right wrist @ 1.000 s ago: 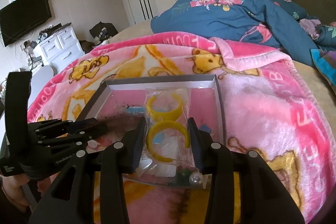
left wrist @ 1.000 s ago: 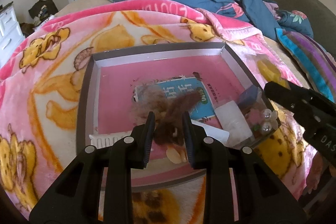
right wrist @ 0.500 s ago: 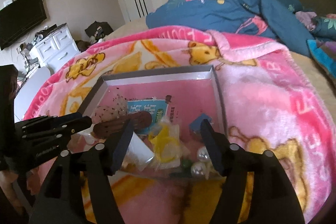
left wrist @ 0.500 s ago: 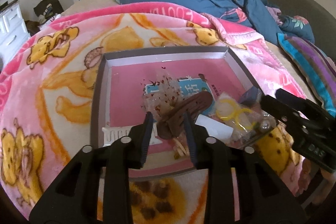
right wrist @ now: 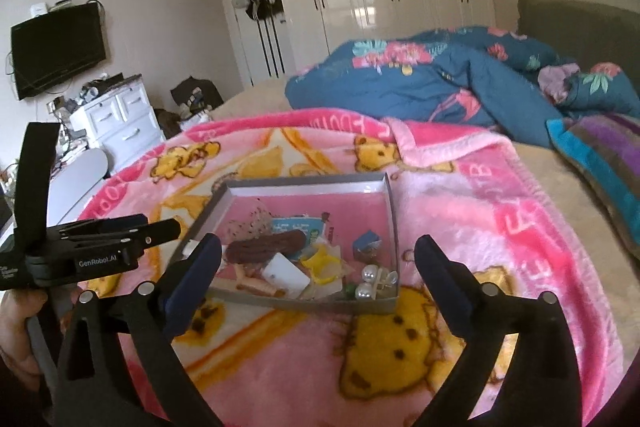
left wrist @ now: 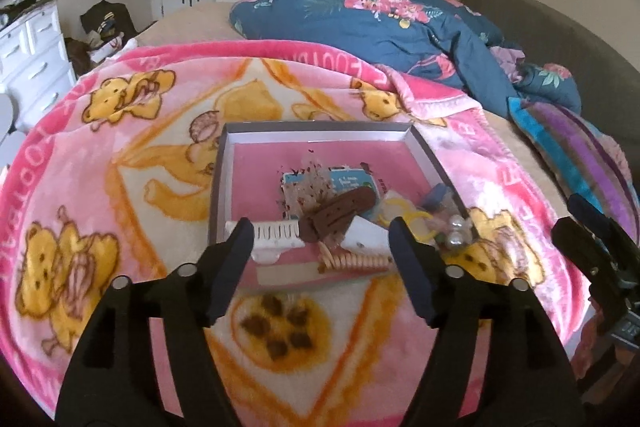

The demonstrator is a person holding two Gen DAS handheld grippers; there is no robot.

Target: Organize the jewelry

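Observation:
A grey box lid with a pink floor (left wrist: 256, 187) (right wrist: 312, 199) lies on the pink cartoon blanket. In it lie a brown hair clip (left wrist: 340, 215) (right wrist: 266, 247), a white comb (left wrist: 276, 233), a beige spiral clip (left wrist: 352, 261), a bag of yellow rings (left wrist: 404, 217) (right wrist: 322, 265), pearl earrings (left wrist: 456, 231) (right wrist: 366, 285), a white card (right wrist: 286, 273) and a small blue box (right wrist: 366, 245). My left gripper (left wrist: 322, 251) is open and empty, held back from the lid's near edge. My right gripper (right wrist: 318, 265) is open and empty, also back from the lid.
The pink blanket (left wrist: 132, 211) covers the bed. A blue floral duvet (left wrist: 380, 27) lies bunched at the back, with a striped cloth (left wrist: 576, 155) at the right. A white dresser (right wrist: 116, 119) stands to the left. The right gripper shows at the left wrist view's right edge (left wrist: 600, 251).
Both grippers have opened wide and drawn back from the lid. The brown clip and the bag of yellow rings, held one second ago, now lie in the lid.

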